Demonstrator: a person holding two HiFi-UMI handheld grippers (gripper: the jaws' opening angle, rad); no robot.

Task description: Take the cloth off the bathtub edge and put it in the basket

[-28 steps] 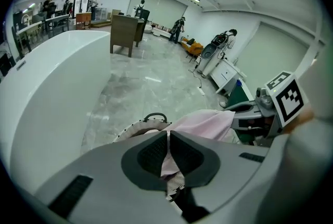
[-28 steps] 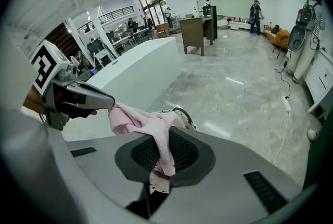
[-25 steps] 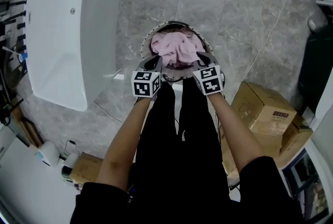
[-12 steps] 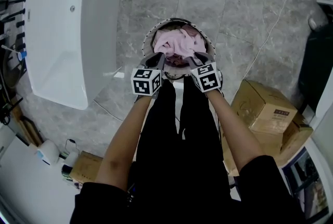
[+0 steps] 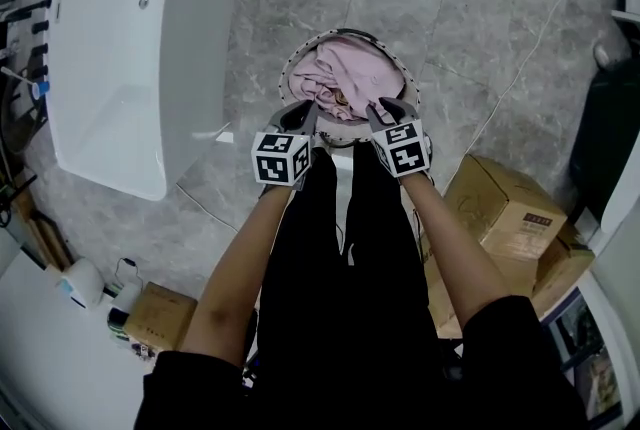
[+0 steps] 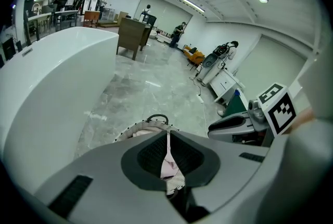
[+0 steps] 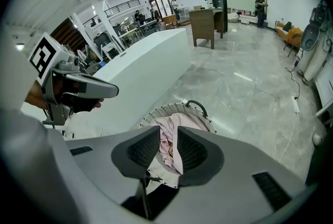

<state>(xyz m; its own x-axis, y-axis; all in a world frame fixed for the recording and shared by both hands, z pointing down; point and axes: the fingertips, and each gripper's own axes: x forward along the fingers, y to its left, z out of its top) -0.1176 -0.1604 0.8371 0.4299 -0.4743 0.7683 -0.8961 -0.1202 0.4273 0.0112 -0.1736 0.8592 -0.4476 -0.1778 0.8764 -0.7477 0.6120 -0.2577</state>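
L gripper (image 6: 168,137): jaws pinched almost shut on a thin pink fold of the cloth (image 6: 167,165). R gripper (image 7: 169,132): jaws a touch wider, clamped on a thicker bunch of the same cloth.

Both sit side by side at the near rim of the basket (image 5: 288,78), tips pointing away from the person & down into it. The cloth lies straight ahead of and just below both sets of jaws, heaped inside the basket to about rim level. Neither hand is nearer.

My guess is the next move is just letting go & pulling back.

Cloth is pale pink, soft and crumpled, w/ no clear long axis. The tub (image 5: 110,48) stands well off to the L, nothing pink on its edge.
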